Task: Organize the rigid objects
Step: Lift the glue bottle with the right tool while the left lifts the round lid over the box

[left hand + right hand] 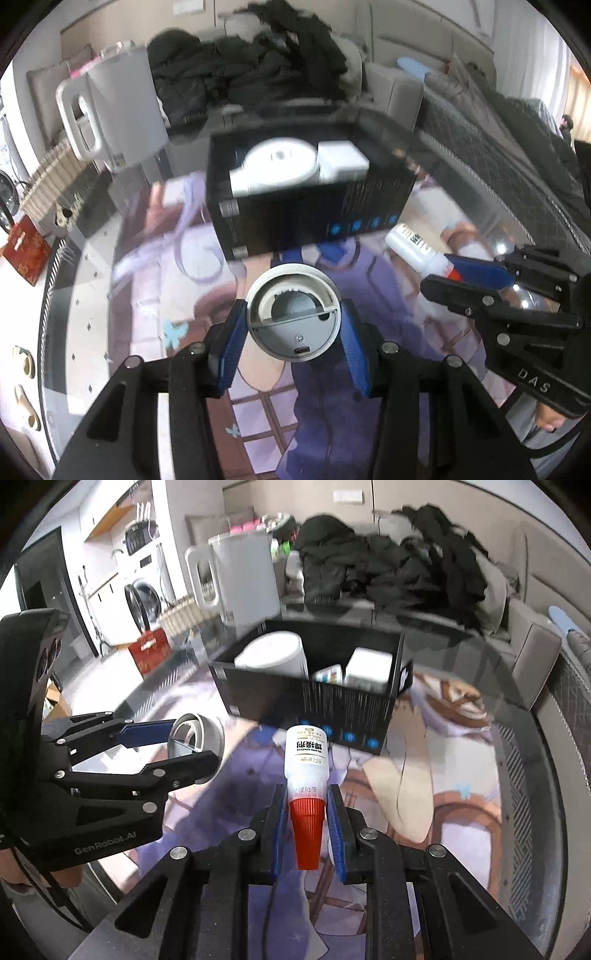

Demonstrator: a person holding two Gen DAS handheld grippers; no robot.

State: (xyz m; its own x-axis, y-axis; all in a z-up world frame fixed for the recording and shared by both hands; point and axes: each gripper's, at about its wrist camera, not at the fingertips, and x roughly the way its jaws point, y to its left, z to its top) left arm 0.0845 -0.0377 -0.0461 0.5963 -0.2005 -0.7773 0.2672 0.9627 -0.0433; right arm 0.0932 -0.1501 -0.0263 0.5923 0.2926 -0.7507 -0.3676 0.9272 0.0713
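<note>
Left gripper [293, 332] clamped on round device [293, 317]; right gripper [308, 825] pinching bottle [306, 771] by its cap. Both near the box [314, 698]; could collide or slip over its crowded far side.

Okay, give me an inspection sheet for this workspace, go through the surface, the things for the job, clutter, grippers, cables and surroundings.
Surface: glass-topped table over a printed purple picture.
Job's things: black box, open-topped, holding a white round device and a white carton; grey round device; white bottle with red cap.
Clutter: white jug, woven basket and red packet beyond the box.
Grippers: left gripper shut on the grey round device; right gripper shut on the bottle at its cap end.
Cables: a thin dark cable below the right gripper.
Surroundings: dark clothes heaped on a sofa; washing machine.
</note>
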